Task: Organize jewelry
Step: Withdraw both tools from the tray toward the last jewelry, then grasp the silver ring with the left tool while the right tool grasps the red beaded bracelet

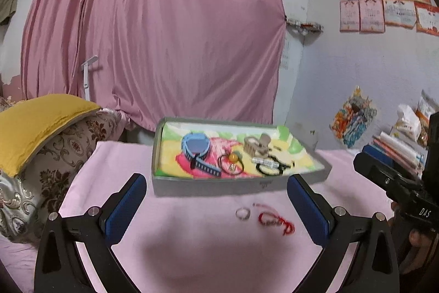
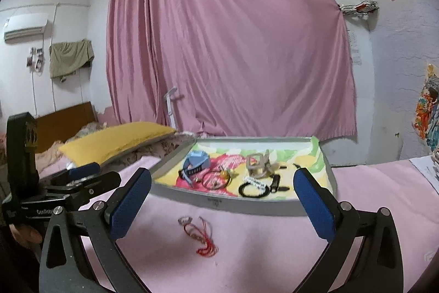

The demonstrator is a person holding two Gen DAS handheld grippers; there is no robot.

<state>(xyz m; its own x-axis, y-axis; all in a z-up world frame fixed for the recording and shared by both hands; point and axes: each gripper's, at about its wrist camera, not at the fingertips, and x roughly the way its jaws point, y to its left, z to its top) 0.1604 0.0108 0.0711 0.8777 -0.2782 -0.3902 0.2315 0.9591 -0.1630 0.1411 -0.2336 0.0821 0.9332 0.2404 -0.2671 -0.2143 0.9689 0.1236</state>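
Observation:
A shallow grey box (image 1: 219, 184) (image 2: 219, 201) lined with bright flowered cloth sits on the pink sheet. Inside lie a blue watch (image 1: 196, 146) (image 2: 196, 161), an orange-bead bracelet (image 1: 231, 161) (image 2: 219, 179), a beige hair claw (image 1: 258, 146) (image 2: 259, 162) and a black cord bracelet (image 1: 270, 165) (image 2: 253, 188). In front of the box, on the sheet, lie a silver ring (image 1: 243, 213) (image 2: 185, 220) and a red string bracelet (image 1: 275, 221) (image 2: 204, 238). My left gripper (image 1: 216, 206) and right gripper (image 2: 223, 206) both stand open with nothing between their blue pads, above these loose pieces.
A yellow pillow (image 1: 41, 125) (image 2: 115, 140) on a patterned cushion lies left of the box. The pink curtain (image 1: 153, 32) hangs behind. Books and packets (image 1: 403, 139) are stacked at the right. Each gripper shows at the other view's edge, held by a hand (image 2: 26, 234).

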